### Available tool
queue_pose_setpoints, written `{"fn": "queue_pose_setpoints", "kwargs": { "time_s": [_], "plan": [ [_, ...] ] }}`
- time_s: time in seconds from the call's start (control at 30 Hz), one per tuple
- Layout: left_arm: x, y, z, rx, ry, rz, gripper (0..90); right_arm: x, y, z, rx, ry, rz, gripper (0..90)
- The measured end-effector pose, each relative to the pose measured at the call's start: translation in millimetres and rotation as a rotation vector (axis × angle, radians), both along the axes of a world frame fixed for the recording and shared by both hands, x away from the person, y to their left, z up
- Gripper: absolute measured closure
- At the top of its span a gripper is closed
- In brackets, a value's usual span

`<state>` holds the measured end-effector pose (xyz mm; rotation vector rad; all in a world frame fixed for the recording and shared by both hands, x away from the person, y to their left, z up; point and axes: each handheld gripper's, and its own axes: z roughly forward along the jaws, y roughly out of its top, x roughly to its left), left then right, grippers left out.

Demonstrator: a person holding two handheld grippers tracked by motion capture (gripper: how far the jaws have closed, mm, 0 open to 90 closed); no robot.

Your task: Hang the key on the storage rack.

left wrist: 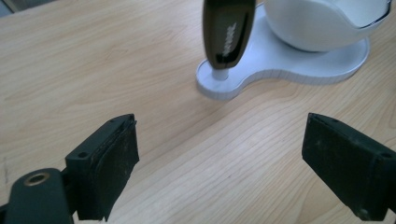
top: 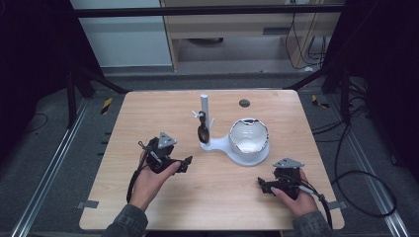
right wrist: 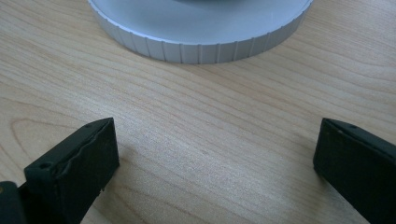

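A white stand [top: 217, 144] sits at the table's middle, with an upright post [top: 204, 111] on its left lobe. A dark spoon [top: 202, 131] hangs bowl-down from a peg on the post. A white bowl with a shiny rim [top: 248, 136] rests on the stand's right lobe. My left gripper [top: 187, 164] lies left of the stand, open and empty, pointing at the spoon [left wrist: 227, 32] and the stand's base [left wrist: 280, 65]. My right gripper [top: 262, 185] is near the front right, open and empty, facing the base's ribbed edge [right wrist: 201, 32].
The wooden table [top: 148, 118] carries a small dark round grommet [top: 244, 103] behind the bowl. Bare wood lies between the two grippers. Cables [top: 365, 177] trail on the floor to the right of the table.
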<state>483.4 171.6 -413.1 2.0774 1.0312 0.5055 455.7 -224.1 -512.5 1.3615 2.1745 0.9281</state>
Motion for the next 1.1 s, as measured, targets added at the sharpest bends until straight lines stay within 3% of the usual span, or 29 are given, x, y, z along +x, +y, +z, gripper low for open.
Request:
{"fn": "queue_pose_setpoints", "kwargs": {
  "time_s": [0.1,0.63,1.1],
  "plan": [
    [-0.9,11.4,-6.1,-0.021,0.014,-0.009,10.4,0.0,0.0,0.0,0.0,0.0,0.0,0.5],
    [-8.6,51.2,-30.2,0.087,0.083,0.038,8.8,0.0,0.1,0.0,0.0,0.001,-0.001,0.5],
    [-11.4,75.0,-47.8,0.09,0.124,0.097,8.8,-0.3,0.6,-0.2,-0.002,-0.001,-0.007,0.5]
  ]
}}
